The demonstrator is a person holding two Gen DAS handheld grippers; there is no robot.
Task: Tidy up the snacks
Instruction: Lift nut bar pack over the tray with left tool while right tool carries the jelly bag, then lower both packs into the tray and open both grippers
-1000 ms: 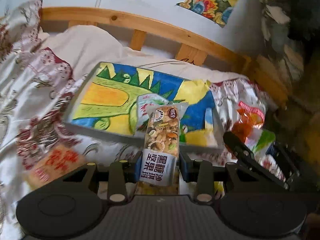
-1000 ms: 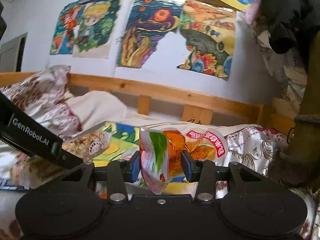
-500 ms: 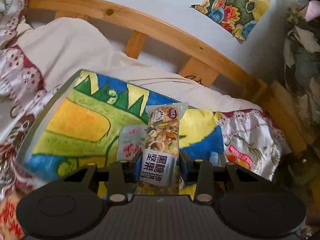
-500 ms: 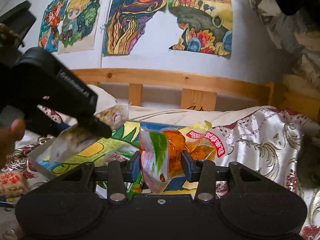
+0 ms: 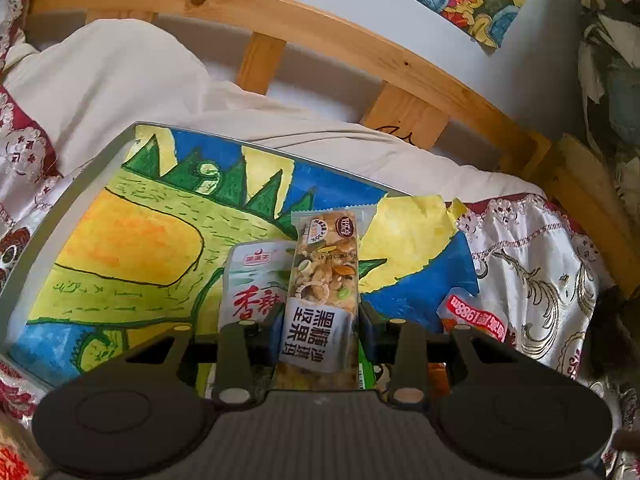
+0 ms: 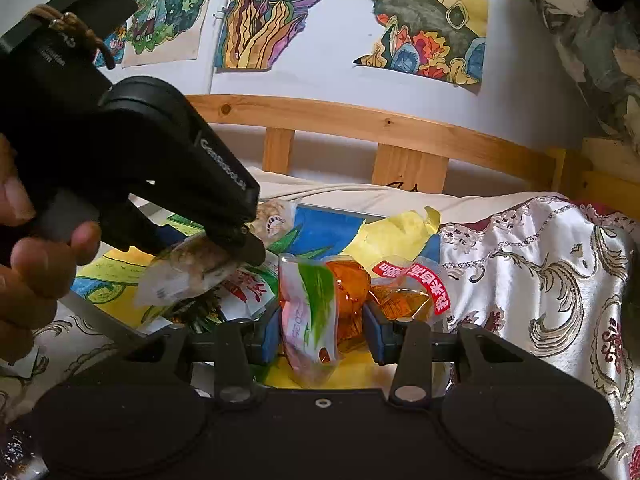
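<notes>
My left gripper (image 5: 320, 322) is shut on a nut bar (image 5: 326, 276) in a clear wrapper with a white label, held over a tray (image 5: 92, 168) lined with a bright dinosaur drawing. A white and red snack packet (image 5: 250, 280) lies in the tray just left of the bar. My right gripper (image 6: 320, 330) is shut on an orange snack pouch (image 6: 320, 304) with green and white print, over the tray's right end. The left gripper (image 6: 224, 220) and its bar (image 6: 188, 272) show in the right wrist view, to the left.
The tray sits on a bed with a patterned satin cover (image 5: 540, 264) and a white pillow (image 5: 112, 80). A wooden headboard (image 5: 320, 32) and a wall with drawings (image 6: 424, 20) stand behind. Another red-labelled orange packet (image 6: 412, 284) lies at the tray's right edge.
Both grippers have moved forward and down over the tray with their snacks. The left gripper has come closer in the right wrist view.
</notes>
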